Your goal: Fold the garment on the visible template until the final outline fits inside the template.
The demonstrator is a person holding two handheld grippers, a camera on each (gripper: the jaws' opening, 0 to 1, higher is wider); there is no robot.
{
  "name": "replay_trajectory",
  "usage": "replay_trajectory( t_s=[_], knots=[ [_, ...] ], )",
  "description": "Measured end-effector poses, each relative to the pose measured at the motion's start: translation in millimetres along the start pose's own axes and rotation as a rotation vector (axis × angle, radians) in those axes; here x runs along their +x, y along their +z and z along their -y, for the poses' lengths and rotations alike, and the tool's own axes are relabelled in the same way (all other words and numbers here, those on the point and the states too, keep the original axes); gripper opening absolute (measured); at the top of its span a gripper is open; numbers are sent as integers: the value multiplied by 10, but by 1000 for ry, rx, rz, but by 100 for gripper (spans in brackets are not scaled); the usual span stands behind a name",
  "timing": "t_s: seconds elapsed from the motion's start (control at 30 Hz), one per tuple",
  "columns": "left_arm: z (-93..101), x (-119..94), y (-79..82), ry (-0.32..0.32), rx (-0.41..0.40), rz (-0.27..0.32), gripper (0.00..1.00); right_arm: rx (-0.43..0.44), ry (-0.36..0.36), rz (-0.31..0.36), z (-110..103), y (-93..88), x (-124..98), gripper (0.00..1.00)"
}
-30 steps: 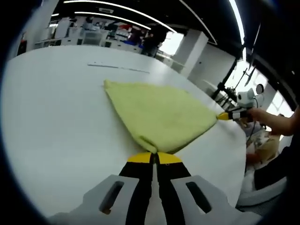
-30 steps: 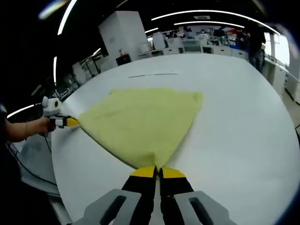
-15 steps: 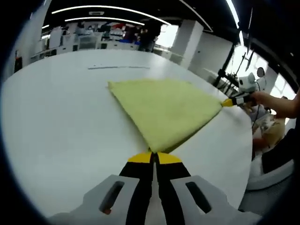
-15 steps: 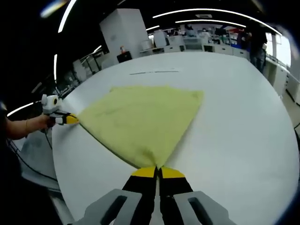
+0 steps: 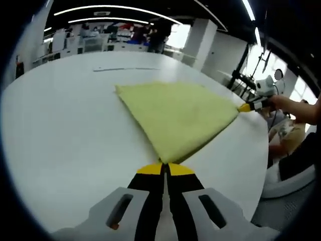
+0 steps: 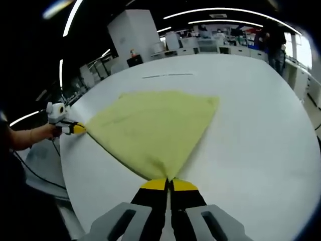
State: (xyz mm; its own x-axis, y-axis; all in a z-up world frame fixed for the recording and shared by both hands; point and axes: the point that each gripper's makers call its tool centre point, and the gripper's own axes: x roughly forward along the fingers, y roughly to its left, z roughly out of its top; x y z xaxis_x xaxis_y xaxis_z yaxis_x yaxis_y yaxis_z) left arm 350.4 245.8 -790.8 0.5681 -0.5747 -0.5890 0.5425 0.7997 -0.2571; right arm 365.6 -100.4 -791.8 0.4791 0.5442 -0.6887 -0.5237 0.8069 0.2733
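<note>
On the white counter [image 5: 60,150], our left gripper [image 5: 164,168] and right gripper [image 6: 169,184], both clamped on cloth [image 5: 175,113] corners at 6 o'clock, have pulled it tauter (flatter for folding).

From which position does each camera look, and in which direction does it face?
Left gripper view: rides on the left gripper, looking along shut jaws across the yellow cloth on the white table; the right gripper and a hand show at right.
Right gripper view: rides on the right gripper, facing the same cloth; the left gripper shows at left.
Shared: cloth, table, both grippers.
</note>
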Motion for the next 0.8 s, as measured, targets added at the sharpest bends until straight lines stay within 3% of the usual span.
replay_trajectory(
  t_s=[0.8],
  knots=[
    [69,-104,-123,25,11,-5,0,-5,-5,4,-68,-113,-86,0]
  ],
)
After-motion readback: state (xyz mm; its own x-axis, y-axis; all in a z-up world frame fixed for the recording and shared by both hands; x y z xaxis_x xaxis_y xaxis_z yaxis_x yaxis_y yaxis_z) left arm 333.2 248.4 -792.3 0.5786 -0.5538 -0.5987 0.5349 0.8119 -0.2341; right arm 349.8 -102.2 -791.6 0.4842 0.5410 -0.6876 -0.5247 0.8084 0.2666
